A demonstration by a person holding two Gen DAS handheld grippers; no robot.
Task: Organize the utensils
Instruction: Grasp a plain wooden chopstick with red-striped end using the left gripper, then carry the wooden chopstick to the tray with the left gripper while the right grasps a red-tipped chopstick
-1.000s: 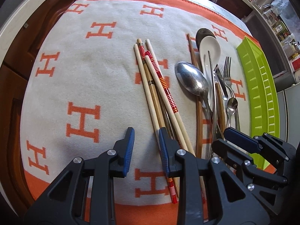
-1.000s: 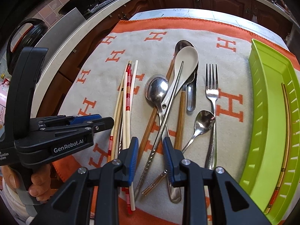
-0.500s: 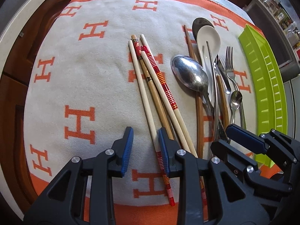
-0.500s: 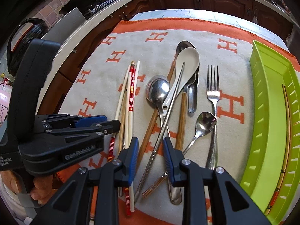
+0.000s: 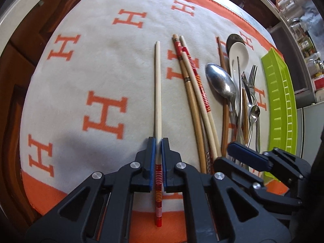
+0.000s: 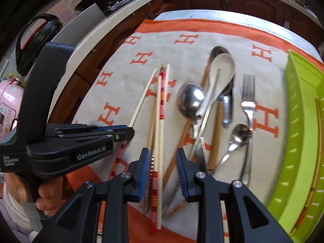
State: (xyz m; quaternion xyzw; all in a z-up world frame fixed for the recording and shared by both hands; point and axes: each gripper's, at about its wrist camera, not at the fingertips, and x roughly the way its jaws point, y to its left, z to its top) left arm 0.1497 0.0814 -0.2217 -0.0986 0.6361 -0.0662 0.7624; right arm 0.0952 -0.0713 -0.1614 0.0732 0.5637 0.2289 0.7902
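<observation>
My left gripper (image 5: 158, 142) is shut on a pale chopstick with a red-striped end (image 5: 157, 93), pulled apart from the others; it also shows in the right wrist view (image 6: 139, 101). Several more chopsticks (image 5: 194, 93) lie in a bunch on the cloth. Beside them are a large metal spoon (image 5: 220, 81), a white ceramic spoon (image 5: 238, 54), a fork (image 5: 252, 77) and a small spoon (image 5: 254, 112). My right gripper (image 6: 163, 158) is open, its jaws either side of a red-striped chopstick (image 6: 160, 133). The green tray (image 6: 299, 133) on the right holds one chopstick (image 6: 320, 125).
An orange and cream cloth with H marks (image 5: 105, 113) covers the counter. Dark wooden cabinets (image 6: 232, 0) stand behind. A black pan (image 6: 36, 40) and a pink appliance (image 6: 8, 105) are at the far left.
My left gripper has shut on the pale chopstick and drawn it left, away from the bunch. My right gripper has shifted left over the bunched chopsticks, still open.
</observation>
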